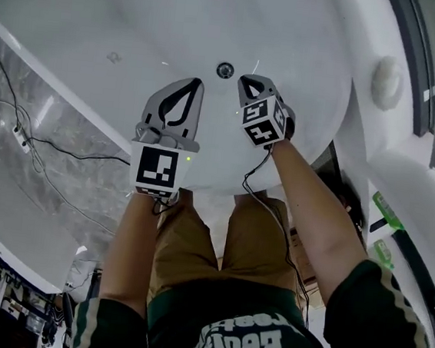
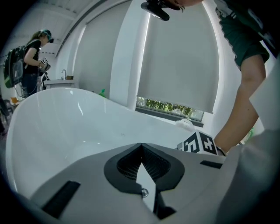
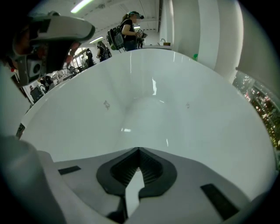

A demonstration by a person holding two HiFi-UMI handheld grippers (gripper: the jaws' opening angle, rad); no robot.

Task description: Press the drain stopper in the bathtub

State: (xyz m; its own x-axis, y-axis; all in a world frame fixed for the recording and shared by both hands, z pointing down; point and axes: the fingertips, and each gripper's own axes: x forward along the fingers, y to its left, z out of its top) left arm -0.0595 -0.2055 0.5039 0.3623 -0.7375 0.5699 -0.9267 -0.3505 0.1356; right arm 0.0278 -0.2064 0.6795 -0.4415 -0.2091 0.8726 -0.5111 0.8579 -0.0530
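Observation:
The round metal drain stopper (image 1: 225, 70) sits in the floor of the white bathtub (image 1: 102, 18). My right gripper (image 1: 247, 80) is shut and empty, its tip just right of and below the stopper, a short way apart from it. My left gripper (image 1: 195, 83) is also shut and empty, its tip left of and below the stopper. In the left gripper view the jaws (image 2: 141, 145) meet over the tub wall (image 2: 65, 122), with the right gripper's marker cube (image 2: 199, 143) beside them. In the right gripper view the jaws (image 3: 139, 150) meet over the tub basin (image 3: 148, 109). Neither gripper view shows the stopper.
A round white knob (image 1: 386, 81) sits on the tub rim at the right. Cables (image 1: 58, 149) trail over the marble floor at the left. Green bottles (image 1: 387, 212) stand at the right. People stand beyond the tub (image 3: 130, 30) (image 2: 31, 61). A window blind (image 2: 179, 57) rises behind the rim.

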